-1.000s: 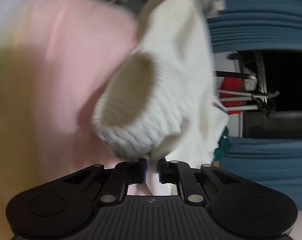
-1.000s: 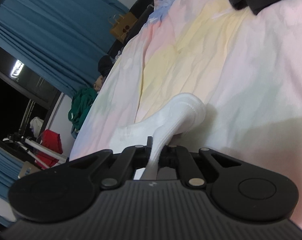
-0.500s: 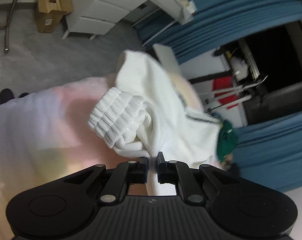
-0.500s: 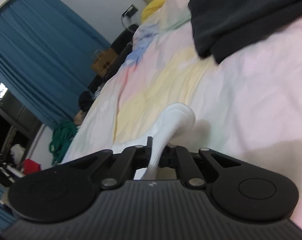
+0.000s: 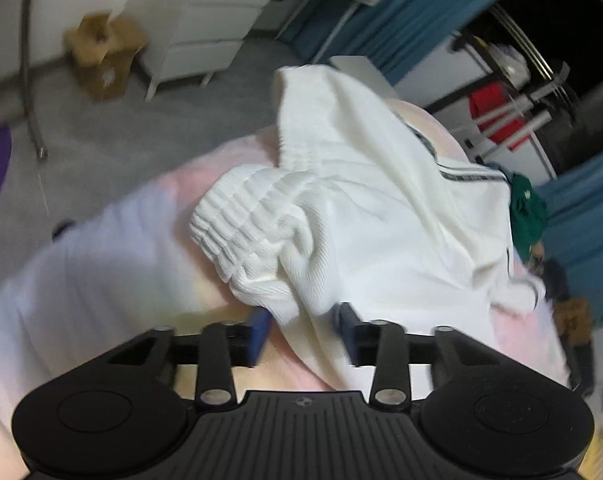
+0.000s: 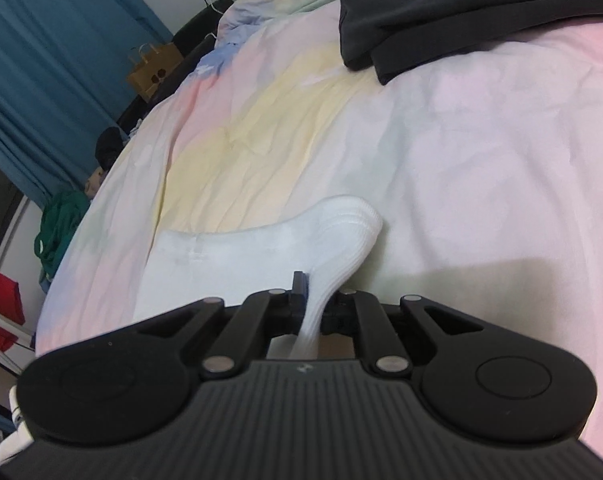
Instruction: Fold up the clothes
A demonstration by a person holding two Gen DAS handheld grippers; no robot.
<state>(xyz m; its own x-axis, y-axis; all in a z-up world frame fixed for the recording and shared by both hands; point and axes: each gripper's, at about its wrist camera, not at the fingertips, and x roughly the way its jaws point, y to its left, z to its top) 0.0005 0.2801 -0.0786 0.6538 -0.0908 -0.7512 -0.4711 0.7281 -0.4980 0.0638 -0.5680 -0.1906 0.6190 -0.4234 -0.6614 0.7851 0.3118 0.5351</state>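
Observation:
A white garment with a ribbed cuff and a dark stripe lies bunched on the pastel bed cover in the left wrist view. My left gripper is open, its blue pads on either side of a fold of the white cloth. In the right wrist view my right gripper is shut on the white garment's other ribbed cuff, which lies flat on the bed cover.
A dark folded garment lies at the far end of the bed. A green cloth hangs off the bed's left edge. Beyond the bed are a cardboard box, white drawers, blue curtains and a paper bag.
My left gripper has opened and let go of the white cloth, which settled onto the bed. The right gripper stays shut on its cuff and lowered it flat on the cover.

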